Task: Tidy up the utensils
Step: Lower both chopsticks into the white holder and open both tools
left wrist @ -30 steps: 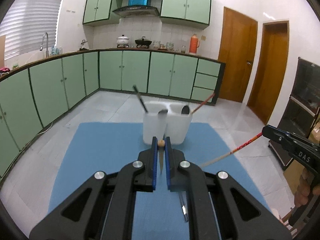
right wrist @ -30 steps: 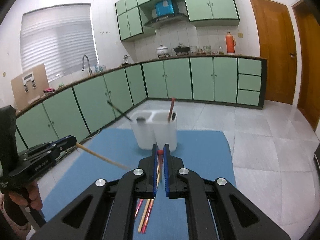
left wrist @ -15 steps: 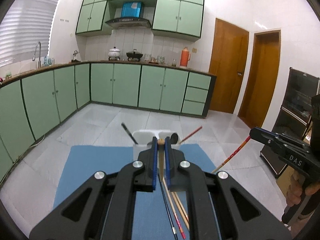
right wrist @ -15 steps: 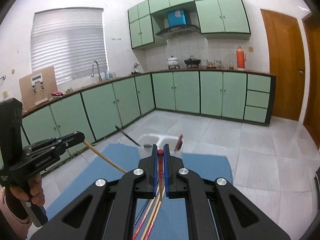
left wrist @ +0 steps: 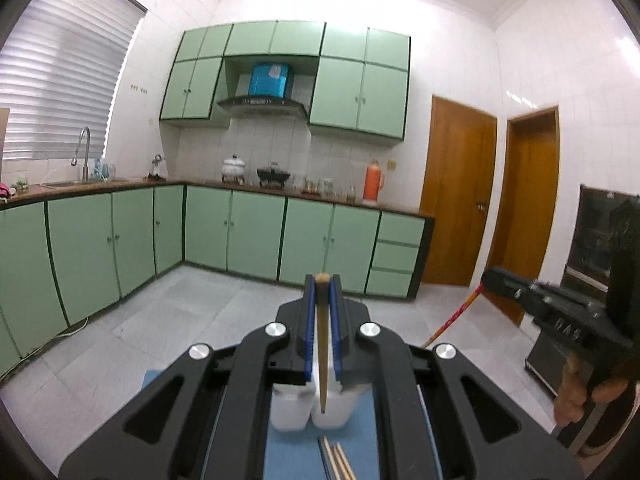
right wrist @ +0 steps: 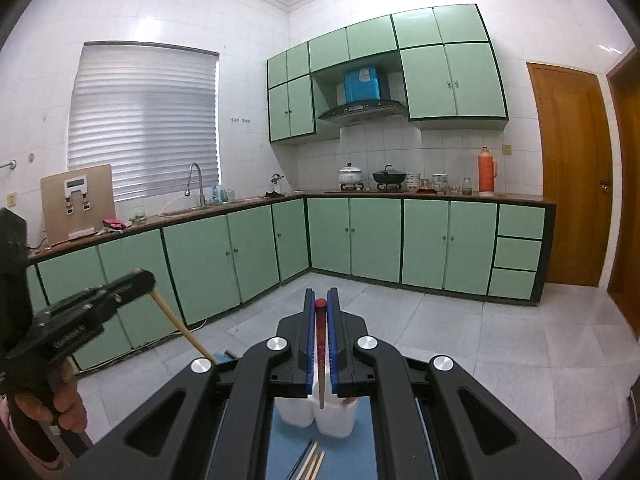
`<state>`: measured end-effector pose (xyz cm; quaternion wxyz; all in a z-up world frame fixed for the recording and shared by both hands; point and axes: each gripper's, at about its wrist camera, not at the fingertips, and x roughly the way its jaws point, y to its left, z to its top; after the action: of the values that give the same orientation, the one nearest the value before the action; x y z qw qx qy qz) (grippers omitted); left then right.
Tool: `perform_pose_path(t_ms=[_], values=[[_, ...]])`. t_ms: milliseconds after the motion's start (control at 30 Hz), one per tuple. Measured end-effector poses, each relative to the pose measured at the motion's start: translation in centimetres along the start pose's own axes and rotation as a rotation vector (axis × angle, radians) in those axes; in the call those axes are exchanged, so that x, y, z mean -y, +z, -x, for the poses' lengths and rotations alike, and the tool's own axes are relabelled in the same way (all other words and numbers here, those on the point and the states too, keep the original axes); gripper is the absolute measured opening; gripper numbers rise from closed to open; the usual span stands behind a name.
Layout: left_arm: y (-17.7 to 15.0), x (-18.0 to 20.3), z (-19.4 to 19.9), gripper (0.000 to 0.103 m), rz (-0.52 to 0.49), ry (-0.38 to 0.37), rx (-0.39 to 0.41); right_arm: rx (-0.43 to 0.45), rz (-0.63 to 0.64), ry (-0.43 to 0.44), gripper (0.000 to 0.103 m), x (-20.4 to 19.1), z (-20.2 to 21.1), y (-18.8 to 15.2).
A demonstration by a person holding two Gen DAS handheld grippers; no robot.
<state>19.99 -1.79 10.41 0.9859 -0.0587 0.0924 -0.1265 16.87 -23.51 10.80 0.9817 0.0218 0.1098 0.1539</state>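
My left gripper (left wrist: pixel 322 280) is shut on a plain wooden chopstick (left wrist: pixel 322 340) that hangs tip down between the blue pads. Its tip is over the white two-cup utensil holder (left wrist: pixel 292 408) on the blue mat (left wrist: pixel 288 456). My right gripper (right wrist: pixel 320 294) is shut on a red-topped chopstick (right wrist: pixel 320 344), also hanging over the holder (right wrist: pixel 296 412). Each wrist view shows the other gripper from the side: the right gripper (left wrist: pixel 490 278) with its red chopstick (left wrist: pixel 456 314), the left gripper (right wrist: pixel 144 278) with its wooden chopstick (right wrist: pixel 180 324).
Several loose chopsticks (left wrist: pixel 336 460) lie on the mat in front of the holder, also seen as loose chopsticks (right wrist: pixel 312 460). Green kitchen cabinets (left wrist: pixel 256 236) and a tiled floor (right wrist: pixel 460 332) lie beyond. A person's hand (right wrist: pixel 64 404) grips the left handle.
Both grippers have risen with their chopsticks still gripped. The holder has slid from ahead of the fingers to low beneath them in both views.
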Motion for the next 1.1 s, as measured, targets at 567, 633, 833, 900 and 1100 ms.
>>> perform_pose_path(t_ms=[567, 633, 833, 900, 1100], values=[[-3.3, -2.7, -12.7, 0.006, 0.019, 0.072, -0.132, -0.142, -0.005, -0.033, 0.006, 1.5, -12.8, -3.5], [-4.3, -3.2, -13.3, 0.006, 0.02, 0.074, -0.16, -0.166, -0.013, -0.032, 0.006, 1.8, -13.6, -4.4], [-6.1, -4.1, -14.9, 0.006, 0.014, 0.076, -0.234, -0.209, -0.02, -0.026, 0.006, 2.1, -14.5, -6.2], [-6.4, -4.2, -15.0, 0.01, 0.015, 0.078, -0.248, -0.222, -0.019, -0.021, 0.006, 2.0, -14.5, -6.7], [-6.3, -4.3, -13.9, 0.038, 0.023, 0.074, -0.244, -0.225, -0.023, -0.027, 0.012, 2.3, -13.8, -6.8]])
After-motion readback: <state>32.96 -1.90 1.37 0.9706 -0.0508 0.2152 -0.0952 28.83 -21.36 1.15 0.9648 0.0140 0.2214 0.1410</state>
